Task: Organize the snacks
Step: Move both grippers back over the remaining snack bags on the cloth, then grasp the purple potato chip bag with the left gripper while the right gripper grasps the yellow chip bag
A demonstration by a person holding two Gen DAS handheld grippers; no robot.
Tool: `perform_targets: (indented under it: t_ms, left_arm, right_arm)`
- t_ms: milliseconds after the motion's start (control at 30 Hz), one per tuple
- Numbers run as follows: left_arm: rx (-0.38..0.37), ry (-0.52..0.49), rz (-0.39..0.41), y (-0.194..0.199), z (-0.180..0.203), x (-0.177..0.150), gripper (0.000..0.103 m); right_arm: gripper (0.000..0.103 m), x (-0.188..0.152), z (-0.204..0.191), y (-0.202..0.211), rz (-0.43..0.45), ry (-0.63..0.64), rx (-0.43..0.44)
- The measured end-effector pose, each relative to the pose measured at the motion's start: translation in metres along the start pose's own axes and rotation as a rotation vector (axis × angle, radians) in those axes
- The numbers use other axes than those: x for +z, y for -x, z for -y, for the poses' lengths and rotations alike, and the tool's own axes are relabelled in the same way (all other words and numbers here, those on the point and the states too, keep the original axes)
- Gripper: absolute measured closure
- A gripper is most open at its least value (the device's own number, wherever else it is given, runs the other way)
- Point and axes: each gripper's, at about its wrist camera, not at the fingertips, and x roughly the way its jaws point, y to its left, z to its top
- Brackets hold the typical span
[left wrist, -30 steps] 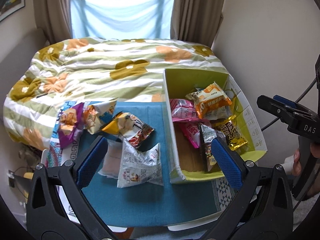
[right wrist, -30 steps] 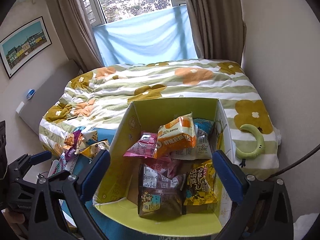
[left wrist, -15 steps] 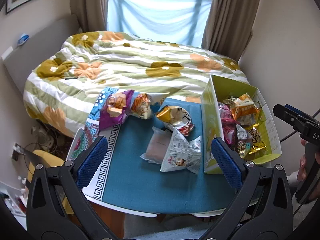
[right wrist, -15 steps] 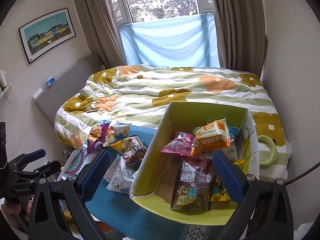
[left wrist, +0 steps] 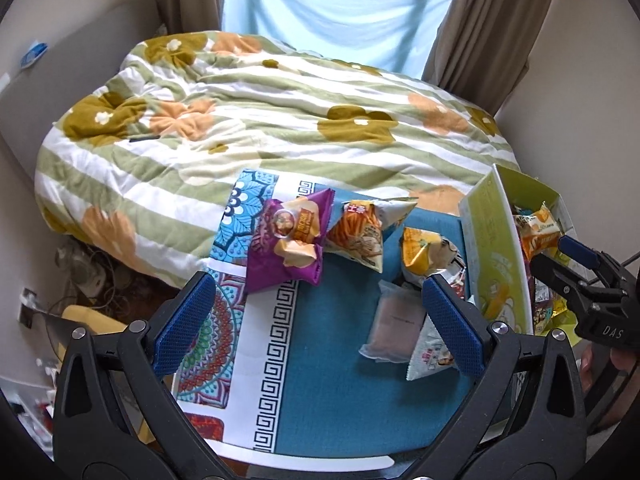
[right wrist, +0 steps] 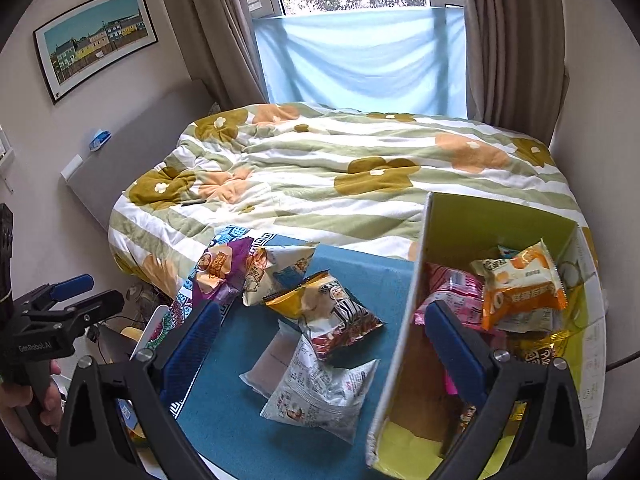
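Several snack bags lie loose on a blue cloth: a purple bag [left wrist: 294, 242], an orange-and-white bag [left wrist: 362, 232], a yellow-brown bag [left wrist: 426, 250], a pale pink packet [left wrist: 394, 326] and a white printed bag [right wrist: 320, 394]. A yellow-green box [right wrist: 404, 320] on the right holds several more bags, an orange one [right wrist: 520, 288] on top. My left gripper [left wrist: 316, 322] is open and empty above the cloth. My right gripper [right wrist: 324, 348] is open and empty, straddling the box's left wall.
The cloth-covered table [left wrist: 340, 412] stands against a bed with a flowered quilt [left wrist: 260, 120]. A wall rises on the right, a window with curtains behind the bed. Cables and clutter lie on the floor at the left [left wrist: 88, 276].
Both grippers have moved left and back, away from the box. The left view now centres on the loose bags; the box has slid to its right edge. Both stayed open.
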Motion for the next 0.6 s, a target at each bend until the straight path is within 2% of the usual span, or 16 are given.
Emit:
perform_targets:
  t_ms: [300, 600]
  left_arm:
    - [-0.059, -0.037, -0.158, -0.099, -0.041, 0.036, 0.001]
    - [-0.133, -0.086, -0.300, -0.186, -0.053, 0.039, 0.001]
  right_arm:
    - [0.001, 0.002, -0.029, -0.085, -0.118, 0.075, -0.115]
    - [0.001, -0.013, -0.031, -0.156, -0.269, 0.171, -0.235]
